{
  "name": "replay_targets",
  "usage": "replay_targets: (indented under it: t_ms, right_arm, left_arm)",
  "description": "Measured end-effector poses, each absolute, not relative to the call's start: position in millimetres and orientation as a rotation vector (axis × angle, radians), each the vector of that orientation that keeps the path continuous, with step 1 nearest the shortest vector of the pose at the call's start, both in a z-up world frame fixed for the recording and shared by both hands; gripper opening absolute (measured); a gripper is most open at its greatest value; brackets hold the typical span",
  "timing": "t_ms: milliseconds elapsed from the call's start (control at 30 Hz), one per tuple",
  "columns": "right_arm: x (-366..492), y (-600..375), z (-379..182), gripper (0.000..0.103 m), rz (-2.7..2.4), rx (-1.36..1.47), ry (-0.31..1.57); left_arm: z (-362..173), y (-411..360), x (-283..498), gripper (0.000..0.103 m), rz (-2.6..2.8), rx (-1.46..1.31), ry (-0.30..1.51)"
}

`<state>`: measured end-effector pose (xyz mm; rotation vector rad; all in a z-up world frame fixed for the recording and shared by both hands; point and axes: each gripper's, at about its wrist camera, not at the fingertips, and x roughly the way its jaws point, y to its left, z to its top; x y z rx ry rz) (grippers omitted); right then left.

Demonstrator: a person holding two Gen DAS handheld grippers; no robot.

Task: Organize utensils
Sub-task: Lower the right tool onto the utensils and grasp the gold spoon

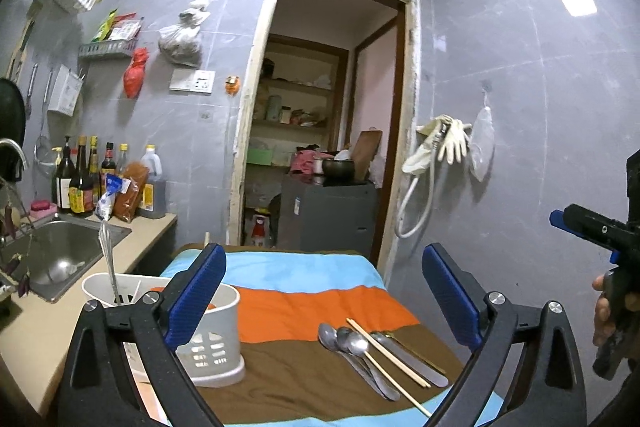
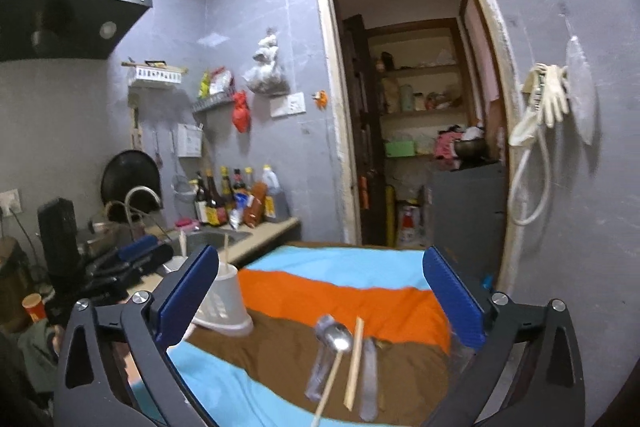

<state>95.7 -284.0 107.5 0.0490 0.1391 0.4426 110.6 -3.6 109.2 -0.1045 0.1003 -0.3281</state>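
Lying loose on the striped cloth [image 1: 304,311], spoons [image 1: 344,339] and chopsticks [image 1: 384,355] await sorting into the white holder [image 1: 216,339] at left; left gripper [image 1: 324,291] and right gripper [image 2: 320,291] hover wide, empty.

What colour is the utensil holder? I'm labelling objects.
White utensil holder, clearest in the left wrist view.

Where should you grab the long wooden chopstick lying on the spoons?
Probably by its near, lower end, coming down from above with the fingers straddling it crosswise. That end sticks out past the spoons onto the striped cloth, so metal is less likely to be pinched too.
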Motion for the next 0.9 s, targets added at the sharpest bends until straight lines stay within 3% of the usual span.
replay_targets:
  t_ms: [333,600,900]
  right_arm:
    - [111,-295,42,0.103,0.308,-0.015,0.121]
    - [183,-305,0,0.102,0.291,0.023,0.260]
    - [252,-303,-35,0.074,0.331,0.020,0.465]
  left_arm:
    - [64,-41,126,0.097,-0.303,-0.018,0.157]
    - [22,-64,172,0.097,-0.292,0.006,0.269]
    - [-4,-76,231,0.096,-0.309,0.018,0.417]
